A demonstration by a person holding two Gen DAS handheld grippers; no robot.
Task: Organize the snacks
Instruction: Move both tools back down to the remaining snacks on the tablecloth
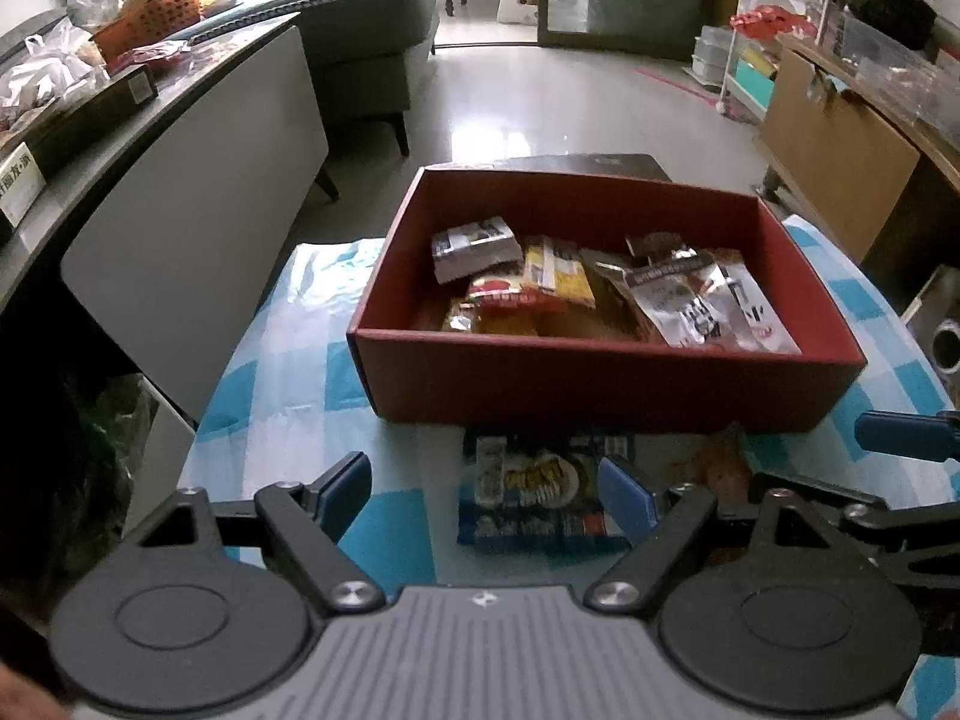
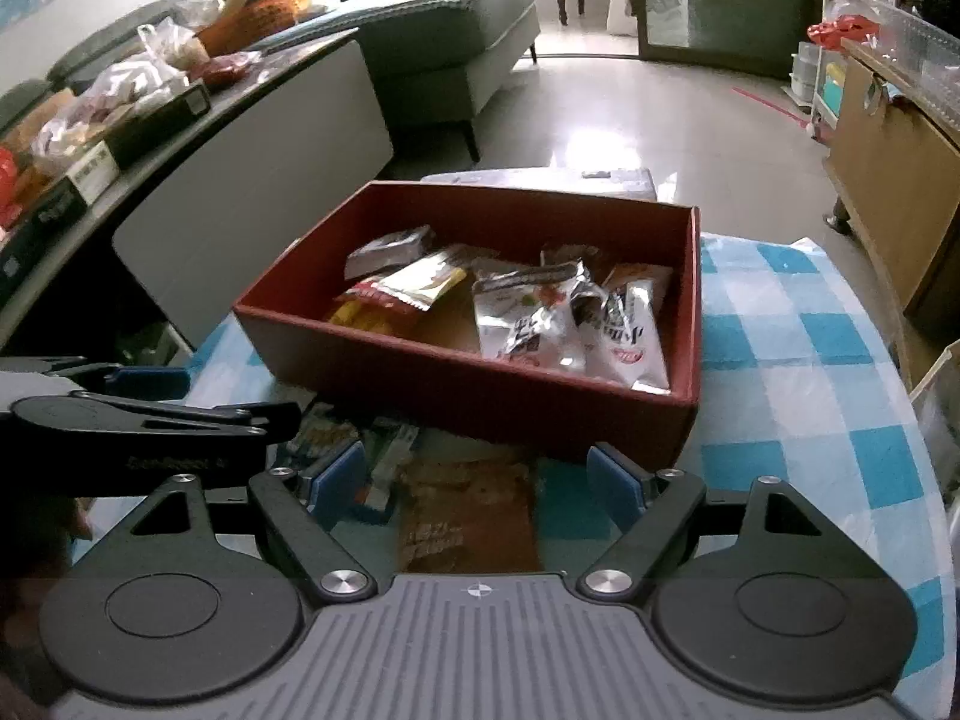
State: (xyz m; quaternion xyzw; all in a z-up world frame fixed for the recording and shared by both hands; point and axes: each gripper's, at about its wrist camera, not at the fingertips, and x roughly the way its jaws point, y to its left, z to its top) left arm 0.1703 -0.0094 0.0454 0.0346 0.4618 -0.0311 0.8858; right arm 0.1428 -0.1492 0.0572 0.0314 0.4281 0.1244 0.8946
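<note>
A red cardboard box (image 1: 600, 381) (image 2: 480, 399) stands on the checked tablecloth and holds several snack packets (image 1: 678, 300) (image 2: 528, 312). In front of the box lie two loose packets. A blue packet (image 1: 528, 495) (image 2: 327, 432) lies between the fingers of my left gripper (image 1: 483, 495), which stands open; only its right pad sits at the packet's edge. A brown packet (image 2: 468, 510) (image 1: 723, 468) lies under my right gripper (image 2: 477, 480), open wide around it with its pads apart from it. Each gripper shows at the edge of the other's view.
The blue and white checked tablecloth (image 2: 810, 396) covers a round table that ends close on the right. A grey counter (image 1: 180, 192) with bags and boxes runs along the left. A sofa (image 2: 456, 30) stands behind it, and a wooden cabinet (image 1: 840, 150) on the right.
</note>
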